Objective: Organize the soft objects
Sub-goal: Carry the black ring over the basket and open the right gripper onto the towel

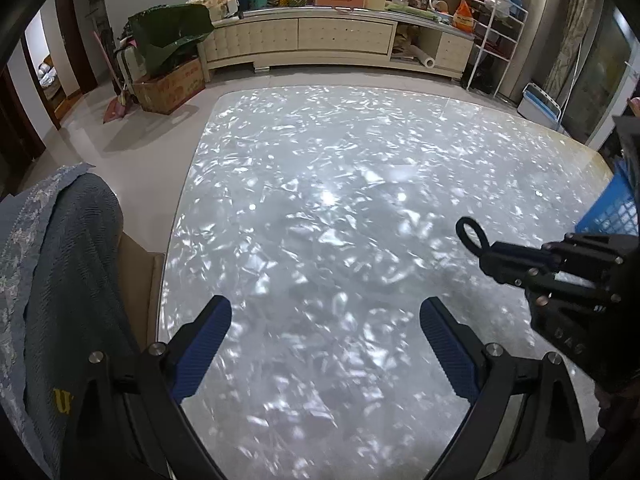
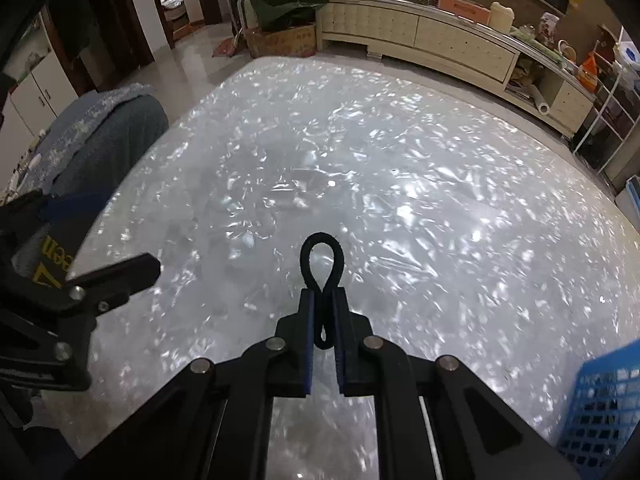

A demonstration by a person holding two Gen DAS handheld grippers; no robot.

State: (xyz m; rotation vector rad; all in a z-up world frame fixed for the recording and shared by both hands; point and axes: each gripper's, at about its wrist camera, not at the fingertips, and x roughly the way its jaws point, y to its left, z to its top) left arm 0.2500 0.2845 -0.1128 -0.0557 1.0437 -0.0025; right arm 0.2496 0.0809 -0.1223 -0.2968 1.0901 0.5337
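Black hair tie [image 2: 322, 276] sits pinched in your right gripper [image 2: 323, 292] above the shiny worktop [image 2: 400, 200]; your left gripper [image 1: 326, 316] is spread wide, holding nothing.

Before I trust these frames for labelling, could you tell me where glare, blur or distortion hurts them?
Left wrist view: glare speckles the table, fisheye bends the cabinet, edges vignette. Right wrist view: same speckled glare, table blurred near the right tool, though the black hair tie it pinches stays sharp; blue basket soft at the corner.
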